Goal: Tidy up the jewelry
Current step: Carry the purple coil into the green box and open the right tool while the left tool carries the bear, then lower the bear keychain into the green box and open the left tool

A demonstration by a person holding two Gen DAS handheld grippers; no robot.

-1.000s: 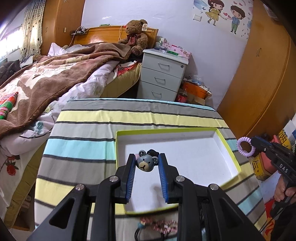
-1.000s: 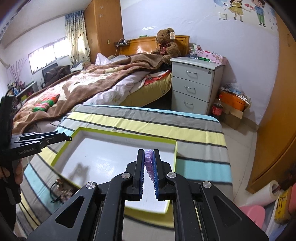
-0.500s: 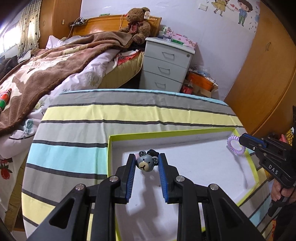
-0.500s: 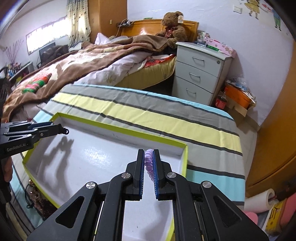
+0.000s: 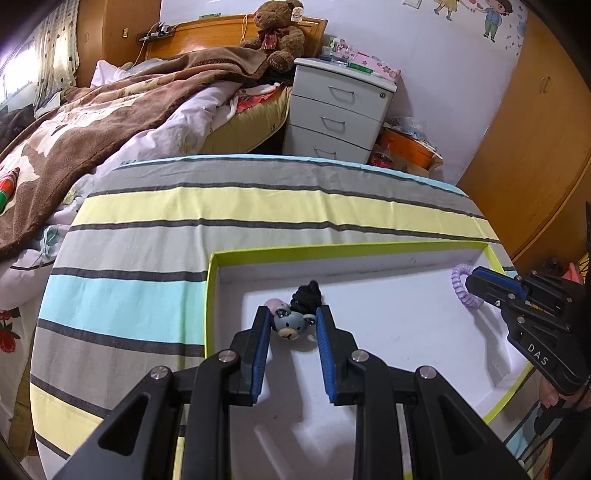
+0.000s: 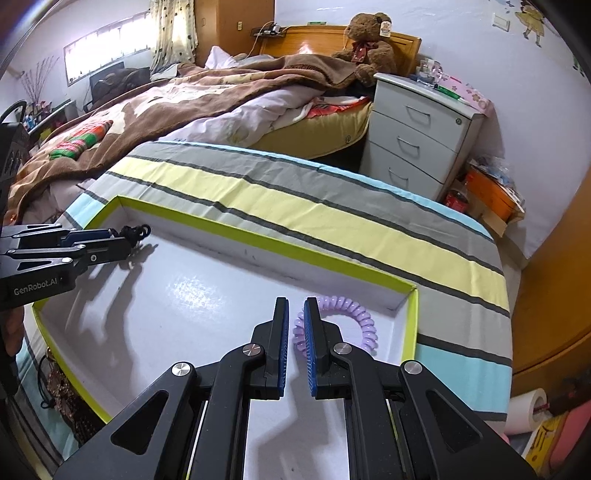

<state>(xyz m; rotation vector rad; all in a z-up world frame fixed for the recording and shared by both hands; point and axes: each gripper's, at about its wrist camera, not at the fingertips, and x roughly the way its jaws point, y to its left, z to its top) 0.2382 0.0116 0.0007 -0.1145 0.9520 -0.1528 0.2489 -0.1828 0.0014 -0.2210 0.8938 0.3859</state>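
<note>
Bear hair tie (image 5: 291,327) is clamped in the "GenRobot.AI" left gripper (image 5: 291,325); purple coil tie (image 6: 341,321) pinched by the "DAS" right gripper (image 6: 295,323) near the white box's (image 6: 258,240) right corner.

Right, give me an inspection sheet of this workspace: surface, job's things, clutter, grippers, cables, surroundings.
Surface: striped cloth covers the table; an open white box with a green rim sits on it.
Job's things: bear hair tie and purple spiral hair tie, both held over the box floor.
Clutter: a dark beaded piece lies on the cloth beside the box's near left edge.
Grippers: left gripper shut on the bear hair tie; right gripper shut on the purple spiral hair tie.
Cables: nothing seen on the table.
Surroundings: bed with brown blanket, teddy bear, white drawer unit.
</note>
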